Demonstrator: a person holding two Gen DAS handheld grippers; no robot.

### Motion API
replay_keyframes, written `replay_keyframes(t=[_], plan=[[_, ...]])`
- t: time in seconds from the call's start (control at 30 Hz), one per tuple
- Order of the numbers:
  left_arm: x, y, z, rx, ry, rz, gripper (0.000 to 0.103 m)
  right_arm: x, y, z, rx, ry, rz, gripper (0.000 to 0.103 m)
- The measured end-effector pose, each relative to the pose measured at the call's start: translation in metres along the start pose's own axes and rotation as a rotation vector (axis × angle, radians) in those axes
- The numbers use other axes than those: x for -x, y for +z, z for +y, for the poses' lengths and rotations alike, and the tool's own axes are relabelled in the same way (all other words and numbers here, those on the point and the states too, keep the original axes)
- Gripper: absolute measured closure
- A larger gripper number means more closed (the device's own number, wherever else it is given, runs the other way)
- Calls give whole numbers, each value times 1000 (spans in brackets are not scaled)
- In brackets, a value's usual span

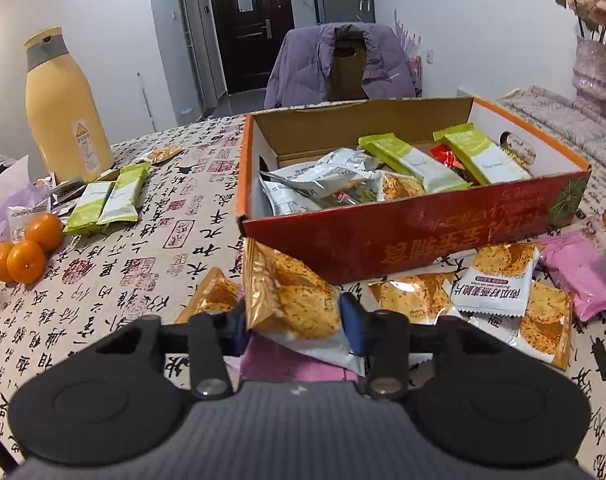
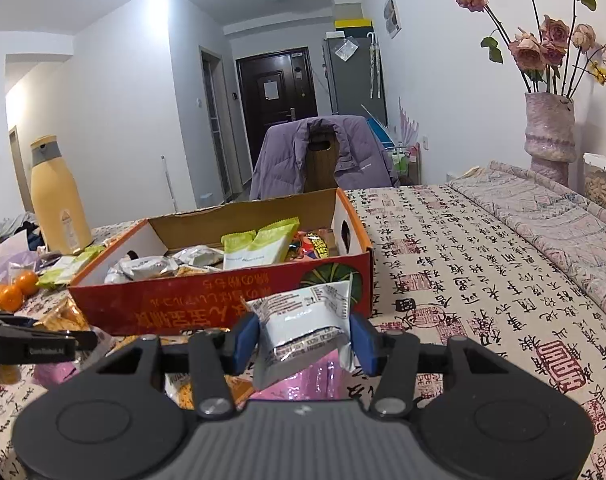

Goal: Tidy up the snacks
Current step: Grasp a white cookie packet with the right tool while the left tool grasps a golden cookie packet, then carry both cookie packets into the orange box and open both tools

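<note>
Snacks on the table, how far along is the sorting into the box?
Partly done. The box already holds several packets. In hand: left gripper grips a gold packet, right gripper a silver packet. Left: green packets and pink packet.

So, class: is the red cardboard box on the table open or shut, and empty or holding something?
Open and partly filled: the red cardboard box has no lid over it, and green packets and silver packets lie inside.
</note>
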State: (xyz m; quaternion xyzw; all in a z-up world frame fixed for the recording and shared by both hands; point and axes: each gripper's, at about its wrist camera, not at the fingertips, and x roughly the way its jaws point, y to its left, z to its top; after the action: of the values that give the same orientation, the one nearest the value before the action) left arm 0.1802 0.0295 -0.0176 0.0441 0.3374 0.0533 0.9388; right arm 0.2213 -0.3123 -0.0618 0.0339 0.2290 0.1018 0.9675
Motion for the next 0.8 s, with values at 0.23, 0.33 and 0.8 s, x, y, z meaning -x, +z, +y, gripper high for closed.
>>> replay_keyframes(t=[0.23, 0.33, 0.8], plan=[[14, -1, 8, 42, -52, -19, 86, 2, 1, -1, 7, -3, 1, 53], [24, -1, 11, 51, -67, -46, 86, 2, 2, 0, 9, -2, 1, 53], [61, 23, 20, 90, -121, -163, 86, -4, 20, 12, 40, 10, -14, 53]])
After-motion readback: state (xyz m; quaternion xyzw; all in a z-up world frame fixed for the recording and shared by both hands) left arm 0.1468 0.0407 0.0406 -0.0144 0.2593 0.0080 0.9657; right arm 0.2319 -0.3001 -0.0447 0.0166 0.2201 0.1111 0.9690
